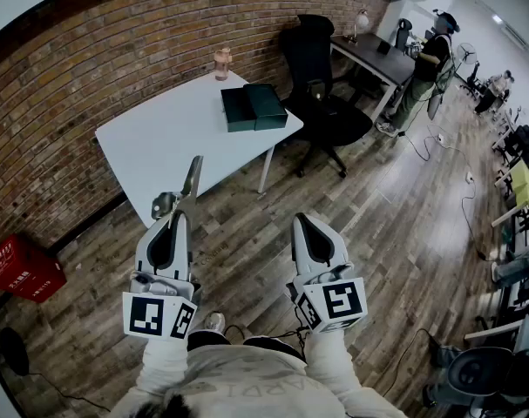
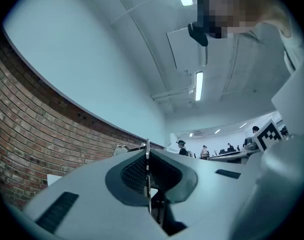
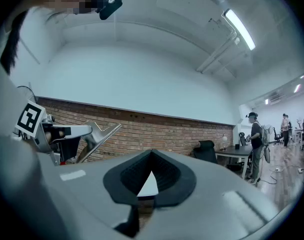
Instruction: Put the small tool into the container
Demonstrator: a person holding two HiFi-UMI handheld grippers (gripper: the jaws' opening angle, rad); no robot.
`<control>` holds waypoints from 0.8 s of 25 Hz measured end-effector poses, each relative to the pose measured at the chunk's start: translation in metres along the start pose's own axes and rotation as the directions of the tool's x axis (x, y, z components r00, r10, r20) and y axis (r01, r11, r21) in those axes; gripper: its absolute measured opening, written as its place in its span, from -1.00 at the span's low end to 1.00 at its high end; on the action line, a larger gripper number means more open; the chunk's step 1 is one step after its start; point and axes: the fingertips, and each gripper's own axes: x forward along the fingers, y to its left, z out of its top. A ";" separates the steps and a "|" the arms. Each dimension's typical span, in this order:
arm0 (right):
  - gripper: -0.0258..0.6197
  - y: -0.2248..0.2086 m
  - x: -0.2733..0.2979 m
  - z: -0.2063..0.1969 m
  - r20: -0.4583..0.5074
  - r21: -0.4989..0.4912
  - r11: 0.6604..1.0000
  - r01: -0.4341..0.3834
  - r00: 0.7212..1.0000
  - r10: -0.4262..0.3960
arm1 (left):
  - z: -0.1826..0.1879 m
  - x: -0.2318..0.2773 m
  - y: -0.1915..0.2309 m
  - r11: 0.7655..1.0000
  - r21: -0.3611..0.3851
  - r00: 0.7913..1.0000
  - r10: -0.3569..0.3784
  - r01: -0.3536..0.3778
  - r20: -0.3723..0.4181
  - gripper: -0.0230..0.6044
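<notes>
A small flat metal tool (image 1: 188, 184) sticks up and forward out of my left gripper (image 1: 179, 219), which is shut on its lower end. In the left gripper view the tool (image 2: 147, 156) shows as a thin metal edge pinched between the dark pads. My right gripper (image 1: 306, 222) is level beside it, shut, with nothing in it; its tips meet in the right gripper view (image 3: 152, 153). That view also catches the tool (image 3: 102, 133) at the left. The container, an open dark green box (image 1: 254, 107), lies on the white table (image 1: 159, 138) well ahead of both grippers.
A pinkish bottle (image 1: 221, 63) stands at the table's back edge by the brick wall. A black office chair (image 1: 323, 103) is right of the table, a dark desk (image 1: 373, 57) and a standing person (image 1: 428, 70) beyond it. A red crate (image 1: 23, 268) sits on the wooden floor, left.
</notes>
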 end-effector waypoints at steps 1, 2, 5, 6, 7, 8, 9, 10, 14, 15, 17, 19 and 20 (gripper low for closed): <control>-0.89 0.001 0.003 -0.001 -0.001 -0.001 1.000 0.001 1.000 -0.001 | -0.001 0.001 0.003 1.000 0.000 1.000 0.000 0.000 0.000 -0.91; -0.89 0.002 0.006 -0.002 -0.001 -0.001 1.000 0.002 1.000 -0.002 | -0.001 0.002 0.006 1.000 0.000 1.000 0.000 0.000 0.001 -0.91; -0.89 0.004 0.016 -0.003 -0.001 0.001 1.000 0.007 1.000 -0.007 | -0.003 0.009 0.015 1.000 0.000 1.000 -0.004 0.004 0.001 -0.91; -0.89 0.004 0.019 -0.004 -0.001 0.002 1.000 0.010 1.000 -0.010 | -0.004 0.011 0.018 1.000 0.001 1.000 -0.007 0.007 0.000 -0.91; -0.89 0.004 0.023 -0.005 -0.002 0.003 1.000 0.014 1.000 -0.014 | -0.005 0.014 0.021 1.000 0.001 1.000 -0.010 0.010 -0.001 -0.91; -0.89 0.005 0.027 -0.007 -0.004 0.003 1.000 0.018 1.000 -0.018 | -0.006 0.017 0.024 1.000 0.000 1.000 -0.014 0.014 -0.002 -0.91; -0.89 0.005 0.031 -0.008 -0.006 0.004 1.000 0.023 1.000 -0.023 | -0.007 0.019 0.028 1.000 0.000 1.000 -0.017 0.017 -0.002 -0.91; -0.89 0.006 0.036 -0.010 -0.008 0.005 1.000 0.029 1.000 -0.029 | -0.007 0.022 0.033 1.000 -0.001 1.000 -0.020 0.020 -0.003 -0.91; -0.89 0.010 0.058 -0.012 -0.006 0.001 0.999 0.052 0.999 -0.052 | -0.008 0.032 0.054 0.999 -0.004 0.999 -0.037 0.037 0.000 -0.91; -0.89 0.012 0.063 -0.012 0.000 0.002 0.998 0.056 0.998 -0.056 | -0.008 0.035 0.060 0.999 -0.005 0.999 -0.044 0.044 0.001 -0.91; -0.89 0.017 0.071 -0.011 0.013 0.017 0.998 0.068 0.998 -0.068 | -0.008 0.038 0.071 0.998 -0.007 0.998 -0.060 0.060 -0.001 -0.91; -0.89 0.021 0.078 -0.011 0.022 0.029 0.996 0.088 0.996 -0.088 | -0.010 0.042 0.081 0.997 -0.013 0.997 -0.080 0.080 -0.005 -0.91; -0.89 0.023 0.081 -0.011 0.025 0.032 0.995 0.099 0.995 -0.100 | -0.011 0.043 0.086 0.996 -0.015 0.996 -0.091 0.091 -0.006 -0.91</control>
